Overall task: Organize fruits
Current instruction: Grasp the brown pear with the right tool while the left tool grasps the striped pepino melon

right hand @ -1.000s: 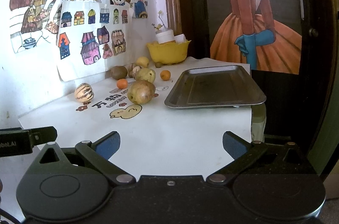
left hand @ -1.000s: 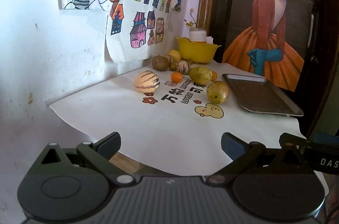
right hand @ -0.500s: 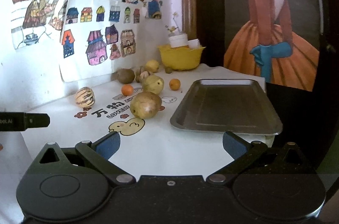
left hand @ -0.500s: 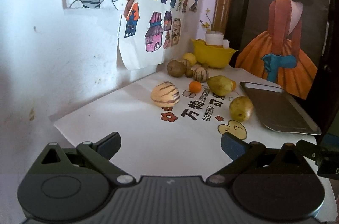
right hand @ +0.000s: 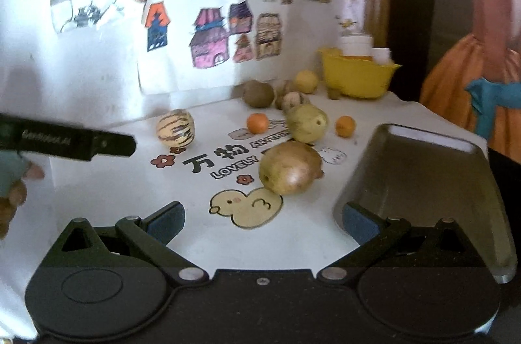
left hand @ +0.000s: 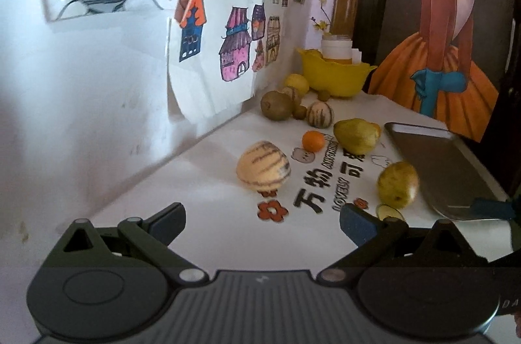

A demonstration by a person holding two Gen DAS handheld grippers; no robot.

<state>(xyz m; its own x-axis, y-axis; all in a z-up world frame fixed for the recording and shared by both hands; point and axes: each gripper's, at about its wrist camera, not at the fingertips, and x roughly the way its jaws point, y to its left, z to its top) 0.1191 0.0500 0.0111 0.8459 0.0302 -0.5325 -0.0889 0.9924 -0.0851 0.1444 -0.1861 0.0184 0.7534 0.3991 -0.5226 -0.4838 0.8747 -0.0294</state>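
Note:
Several fruits lie on a white printed table cover. A striped melon [left hand: 263, 165] lies just ahead of my open, empty left gripper [left hand: 262, 222]; it also shows in the right wrist view [right hand: 176, 128]. A brownish pear [right hand: 290, 167] lies just ahead of my open, empty right gripper [right hand: 263, 220]; in the left wrist view it [left hand: 398, 184] is at right. A green pear [left hand: 356, 135], a small orange [left hand: 313, 141], a kiwi [left hand: 276, 105] and a second striped fruit [left hand: 320, 114] lie farther back. A grey metal tray [right hand: 420, 174] lies to the right.
A yellow bowl [left hand: 335, 77] with a white jar stands in the back corner. A white wall with children's drawings [left hand: 228, 28] borders the left. A dark door with a girl poster [left hand: 449, 28] stands behind. The left gripper's finger [right hand: 75, 142] shows at left.
Both grippers have moved forward toward the table and the fruits appear larger. Both stay open and empty. No fruit has moved.

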